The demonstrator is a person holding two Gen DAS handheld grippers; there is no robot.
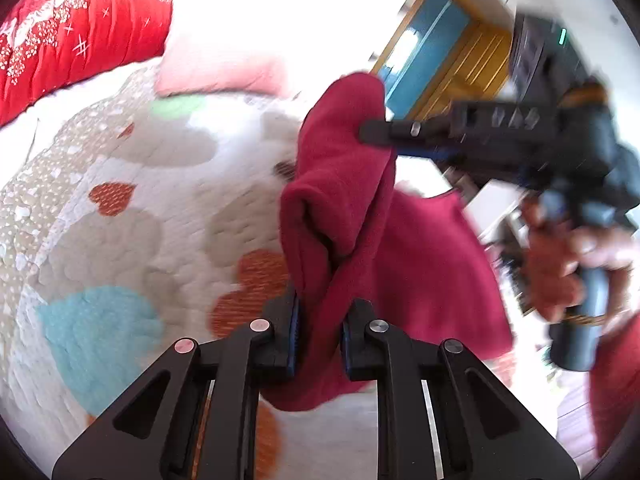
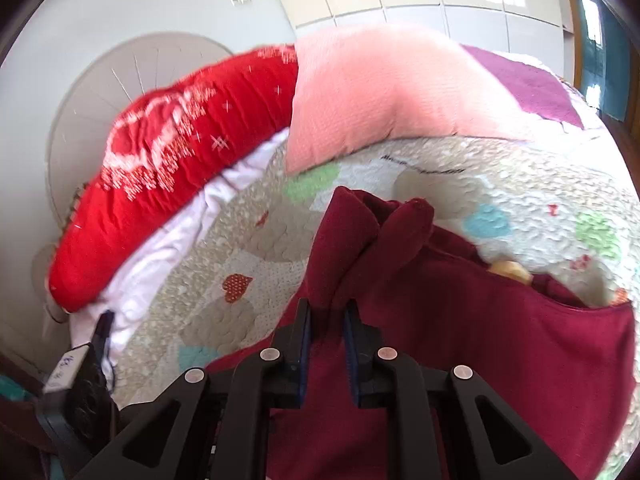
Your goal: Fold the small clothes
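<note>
A bed covered by a cream quilted bedspread with coloured heart patches (image 2: pixel 224 264) fills the space ahead of both tools. At its far end, beyond the right tool, lie a long red bolster with white embroidery (image 2: pixel 180 152) and, to that bolster's right, a salmon-pink pillow (image 2: pixel 380 88). The dark red fleece garment (image 2: pixel 480 340) hangs bunched in the air above the bedspread, strung between the two tools. The left tool (image 1: pixel 318 328) has its fingers pressed onto a thick fold of this garment, the cloth rising straight ahead of it. The right tool (image 2: pixel 327 332) likewise pinches a gathered ridge of the fleece, the rest draping off to its right. In the left wrist view the right tool (image 1: pixel 370 133) reaches in from the right, its tip buried in the garment's upper fold.
</note>
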